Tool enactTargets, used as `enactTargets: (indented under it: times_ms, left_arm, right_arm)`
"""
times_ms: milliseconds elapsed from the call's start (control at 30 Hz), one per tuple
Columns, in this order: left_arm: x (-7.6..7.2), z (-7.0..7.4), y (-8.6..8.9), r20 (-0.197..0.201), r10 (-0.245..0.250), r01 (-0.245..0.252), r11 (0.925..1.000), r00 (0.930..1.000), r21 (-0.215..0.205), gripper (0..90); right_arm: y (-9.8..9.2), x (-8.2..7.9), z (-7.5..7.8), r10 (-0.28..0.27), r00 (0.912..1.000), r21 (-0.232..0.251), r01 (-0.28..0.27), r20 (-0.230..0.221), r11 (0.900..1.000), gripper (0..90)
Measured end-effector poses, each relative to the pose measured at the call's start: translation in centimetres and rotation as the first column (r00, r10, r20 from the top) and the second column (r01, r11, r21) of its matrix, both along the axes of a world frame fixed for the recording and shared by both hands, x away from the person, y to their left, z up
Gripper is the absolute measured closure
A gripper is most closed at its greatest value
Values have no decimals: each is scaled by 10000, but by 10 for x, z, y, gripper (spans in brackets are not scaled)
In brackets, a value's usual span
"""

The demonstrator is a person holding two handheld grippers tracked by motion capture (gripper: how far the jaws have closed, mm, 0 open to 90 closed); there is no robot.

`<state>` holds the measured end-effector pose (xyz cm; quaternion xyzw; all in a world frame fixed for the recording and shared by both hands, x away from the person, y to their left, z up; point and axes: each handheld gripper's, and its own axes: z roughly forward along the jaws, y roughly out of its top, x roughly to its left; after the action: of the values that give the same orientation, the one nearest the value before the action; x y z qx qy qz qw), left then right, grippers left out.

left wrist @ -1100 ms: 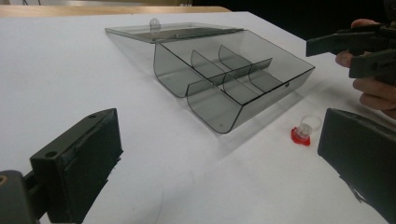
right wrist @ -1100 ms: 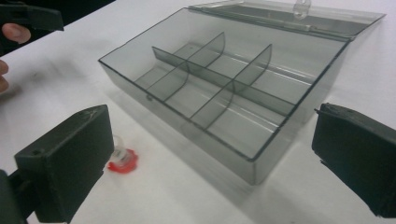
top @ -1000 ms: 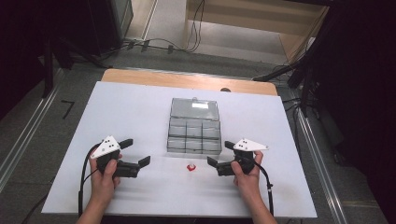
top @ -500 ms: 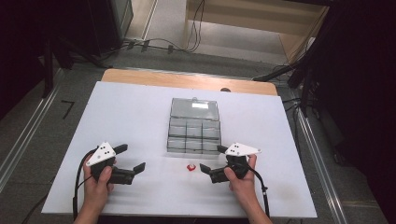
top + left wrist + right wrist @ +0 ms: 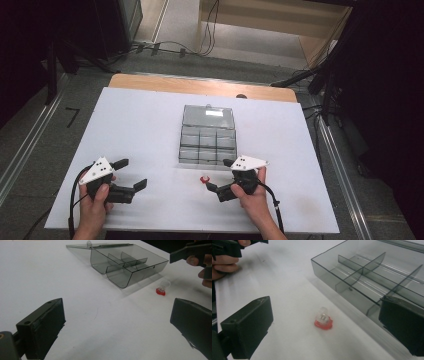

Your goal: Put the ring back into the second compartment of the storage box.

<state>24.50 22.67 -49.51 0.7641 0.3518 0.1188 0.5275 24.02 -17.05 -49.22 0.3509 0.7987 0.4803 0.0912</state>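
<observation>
Drawn back toward the near edge of the table (image 5: pixel 150 115) since a second ago, both hands; right gripper (image 5: pixel 220 175) now set just beside the small red-based piece (image 5: pixel 203 179), left gripper (image 5: pixel 131 173) pulled well off to the left. Jaws of both spread wide, nothing between them.

Piece standing upright on the white surface, clear dome on a red foot (image 5: pixel 323 319), just in front of the smoked plastic divider box (image 5: pixel 207 137), near it but apart from its front wall. Box lid folded open behind, compartments apparently bare, though hard to say through the tinted walls.

Step in hand, judged from the pose: picking up the piece with the right gripper. Best done by carrying the jaws forward until the piece sits midway between them, lowering close to the table, and closing on the red foot rather than the dome, which looks smooth and likely to slip out. Slow closing, since so light a thing could tip or skid. Worth keeping the far jaw clear of the box wall. Left gripper best kept aside, ready to steady the box if nudged.
</observation>
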Motion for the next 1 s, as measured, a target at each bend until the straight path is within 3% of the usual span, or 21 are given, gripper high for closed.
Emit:
enactTargets:
  times_ms: [700, 1000]
  left_arm:
    - [2, -6, -9, -42, -289, 291, 9986, 9996, 448, 0]
    - [3, -6, -9, -91, -323, 327, 9981, 9994, 519, 0]
  right_arm:
    - [23, -2, -10, 630, 9975, -811, -654, -325, 9946, 42]
    - [24, -1, -14, 419, 9985, -1214, -458, -338, 9915, 220]
